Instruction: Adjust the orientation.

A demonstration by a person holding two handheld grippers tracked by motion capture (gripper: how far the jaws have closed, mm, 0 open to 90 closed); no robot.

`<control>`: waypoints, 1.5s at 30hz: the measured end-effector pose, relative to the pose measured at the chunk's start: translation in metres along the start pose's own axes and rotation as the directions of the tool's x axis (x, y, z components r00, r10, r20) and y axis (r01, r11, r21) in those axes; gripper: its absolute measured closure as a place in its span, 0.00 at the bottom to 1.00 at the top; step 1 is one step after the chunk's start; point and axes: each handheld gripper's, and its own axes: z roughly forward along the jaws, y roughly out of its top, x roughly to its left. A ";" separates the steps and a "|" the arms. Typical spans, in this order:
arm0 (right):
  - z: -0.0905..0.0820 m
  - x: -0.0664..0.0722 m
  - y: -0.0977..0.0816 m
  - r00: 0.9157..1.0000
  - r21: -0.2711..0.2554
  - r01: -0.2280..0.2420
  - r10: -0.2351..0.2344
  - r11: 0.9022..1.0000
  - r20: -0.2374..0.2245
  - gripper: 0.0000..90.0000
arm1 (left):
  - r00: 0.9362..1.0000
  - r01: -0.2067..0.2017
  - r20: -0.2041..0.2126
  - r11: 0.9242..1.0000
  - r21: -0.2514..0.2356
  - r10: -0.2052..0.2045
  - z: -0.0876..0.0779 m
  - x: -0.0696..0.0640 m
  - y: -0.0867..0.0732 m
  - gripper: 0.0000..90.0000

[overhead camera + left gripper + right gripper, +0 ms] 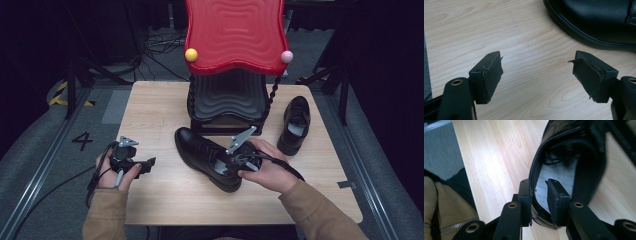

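while straddling rear rim of shoe [202, 152] on table [150, 115], right gripper [539, 195] part open, not clamping; left gripper [537, 75] wide open, empty.

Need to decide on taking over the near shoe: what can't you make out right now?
- Right gripper: jaws straddle the near shoe's collar; pad contact unclear in its own view.
- High view: hand hides that grip.
- Left gripper view: shoe cut off by the top edge.
- Far shoe: insole detail too small.
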 end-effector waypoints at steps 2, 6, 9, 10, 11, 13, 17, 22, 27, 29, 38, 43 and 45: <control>0.005 0.000 0.002 1.000 0.024 0.003 -0.003 1.000 -0.005 0.82 | 1.000 -0.001 0.001 1.000 -0.001 0.001 0.000 0.000 0.000 0.27; 0.022 -0.001 0.007 0.999 0.111 0.006 -0.002 0.994 -0.036 0.81 | 1.000 -0.001 0.000 1.000 0.000 0.001 0.001 0.000 0.000 0.27; 0.038 -0.001 0.011 0.998 0.185 0.025 -0.014 0.982 -0.059 0.80 | 1.000 -0.001 0.004 1.000 0.000 0.001 0.002 0.000 0.000 0.27; 0.042 -0.001 0.011 0.998 0.201 0.023 -0.011 0.979 -0.060 0.80 | 1.000 -0.001 0.005 1.000 0.000 0.001 0.002 0.000 0.000 0.27; 0.047 -0.001 0.012 0.998 0.228 0.026 -0.012 0.973 -0.062 0.80 | 1.000 0.000 0.005 1.000 0.001 0.000 0.001 0.000 0.000 0.27; 0.053 0.000 0.013 0.998 0.265 0.042 -0.027 0.963 -0.060 0.83 | 1.000 0.002 0.002 1.000 0.001 -0.002 0.001 0.000 0.000 0.27; 0.055 0.001 0.015 0.998 0.301 0.046 -0.032 0.953 -0.050 0.92 | 1.000 0.004 0.001 1.000 0.001 -0.004 0.001 0.000 0.000 0.27; 0.056 0.003 0.016 0.998 0.312 0.049 -0.037 0.949 -0.045 0.94 | 1.000 0.001 0.003 1.000 0.003 -0.001 0.001 0.000 0.000 0.27; 0.055 0.006 0.016 0.998 0.296 0.069 -0.065 0.953 -0.023 0.95 | 1.000 0.002 -0.001 1.000 0.002 -0.002 0.001 0.000 0.000 0.27; 0.053 0.009 0.014 0.998 0.272 0.069 -0.068 0.960 -0.013 0.95 | 1.000 0.004 0.000 1.000 0.002 -0.004 0.001 0.000 0.000 0.27; 0.028 0.030 0.001 0.998 0.177 0.047 -0.040 0.983 -0.041 0.95 | 1.000 -0.002 0.004 1.000 0.005 0.002 0.001 0.001 0.000 0.27; 0.007 0.042 -0.018 0.999 0.117 -0.007 0.012 0.993 -0.044 0.94 | 1.000 -0.004 0.007 1.000 0.004 0.004 0.003 -0.001 0.001 0.27; 0.001 0.045 -0.025 0.999 0.110 -0.036 0.040 0.993 -0.031 0.93 | 1.000 -0.008 0.005 1.000 0.007 0.008 0.003 -0.001 0.001 0.27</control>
